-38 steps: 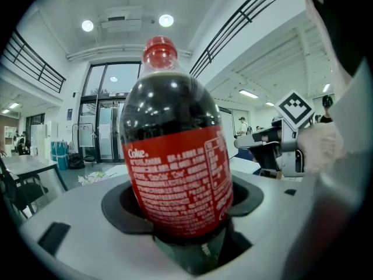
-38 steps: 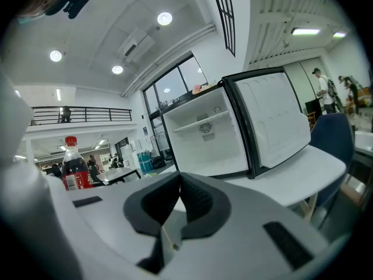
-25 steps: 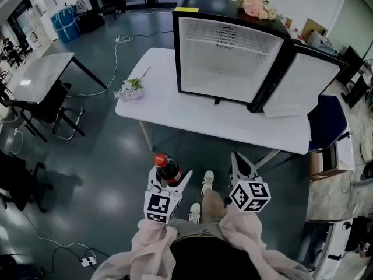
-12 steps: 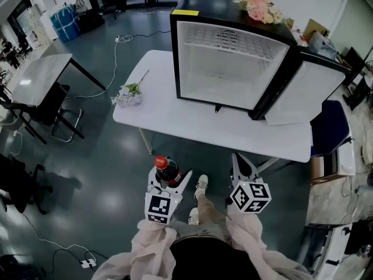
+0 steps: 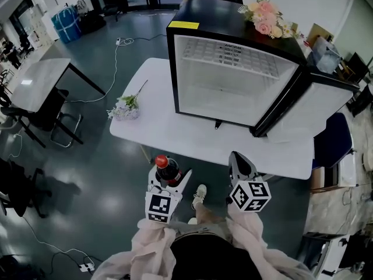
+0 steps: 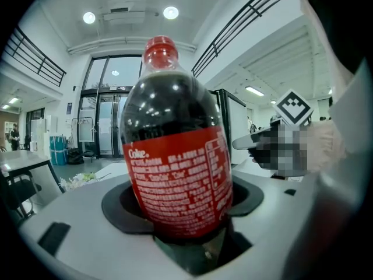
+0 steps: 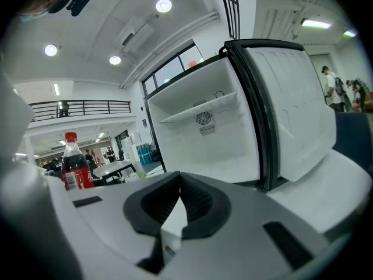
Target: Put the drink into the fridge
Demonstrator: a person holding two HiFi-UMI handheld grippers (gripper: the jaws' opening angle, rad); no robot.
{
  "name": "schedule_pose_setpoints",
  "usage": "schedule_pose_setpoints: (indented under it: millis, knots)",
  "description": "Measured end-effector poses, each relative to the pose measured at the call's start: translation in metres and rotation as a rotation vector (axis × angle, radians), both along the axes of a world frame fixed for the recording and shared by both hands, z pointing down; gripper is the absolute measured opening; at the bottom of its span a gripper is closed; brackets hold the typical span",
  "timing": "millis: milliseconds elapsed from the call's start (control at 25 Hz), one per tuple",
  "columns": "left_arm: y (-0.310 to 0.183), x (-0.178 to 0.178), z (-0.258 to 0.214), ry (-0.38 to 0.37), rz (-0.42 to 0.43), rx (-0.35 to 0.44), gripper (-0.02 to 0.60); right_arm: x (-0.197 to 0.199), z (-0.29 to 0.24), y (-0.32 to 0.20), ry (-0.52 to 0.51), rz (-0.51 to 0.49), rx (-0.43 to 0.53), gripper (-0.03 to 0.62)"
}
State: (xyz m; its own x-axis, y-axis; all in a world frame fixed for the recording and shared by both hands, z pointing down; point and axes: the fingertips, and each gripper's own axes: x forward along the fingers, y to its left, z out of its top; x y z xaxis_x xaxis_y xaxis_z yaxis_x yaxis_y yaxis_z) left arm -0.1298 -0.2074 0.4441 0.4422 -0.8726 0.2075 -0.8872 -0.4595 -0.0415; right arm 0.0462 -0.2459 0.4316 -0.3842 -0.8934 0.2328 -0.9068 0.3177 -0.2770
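At the far left a grey table (image 5: 38, 80) stands well apart from everything else, with dark chairs beside it. To its right is the white bench (image 5: 157, 133), and near the bench's left edge lies a small bunch of pale flowers (image 5: 125, 105).

Near the person, short of the bench's near edge and over the floor, the left hand-held gripper (image 5: 170, 179) is clamped on the drink (image 5: 165, 167). This is a bottle of dark cola with a red cap and red label, and it is upright. In the left gripper view the drink (image 6: 175, 156) fills the middle, and the dark pads of the left hand-held gripper (image 6: 183, 206) press against its lower body on both sides.

Right of that, one pale shoe (image 5: 200, 194) shows on the floor between the two grippers.

The right hand-held gripper (image 5: 239, 162) hangs just beside the bench's near edge. In its own view the right hand-held gripper (image 7: 179, 182) has its jaws together at the tips with nothing between them, and the drink (image 7: 73, 162) shows small at the left.

On the far right part of the bench sits the black fridge (image 5: 233, 80), white inside, with a wire shelf near the top. Its door (image 5: 303, 107) is swung wide to the right. A bunch of pink flowers (image 5: 265, 10) rests on the fridge's top.
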Motion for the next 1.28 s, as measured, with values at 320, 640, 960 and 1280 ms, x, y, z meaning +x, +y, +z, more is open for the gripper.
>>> schedule_pose_setpoints:
  millis: [320,640,960,1280]
  knots:
    - [-0.07,0.014,-0.006,-0.004,0.005,0.014,0.334,0.008,-0.007,-0.07,0.003,-0.018,0.005,0.011]
    - [-0.128,0.026,-0.006,-0.018,0.017,0.024,0.334,0.017,-0.002,-0.129,-0.007,-0.018,-0.008,0.011]
    - [-0.166,0.028,0.001,-0.027,0.001,0.016,0.334,0.009,0.009,-0.171,-0.018,-0.056,-0.023,0.011]
    - [-0.189,0.038,0.009,-0.041,0.009,0.022,0.334,0.013,0.016,-0.192,-0.042,-0.069,-0.02,0.011]
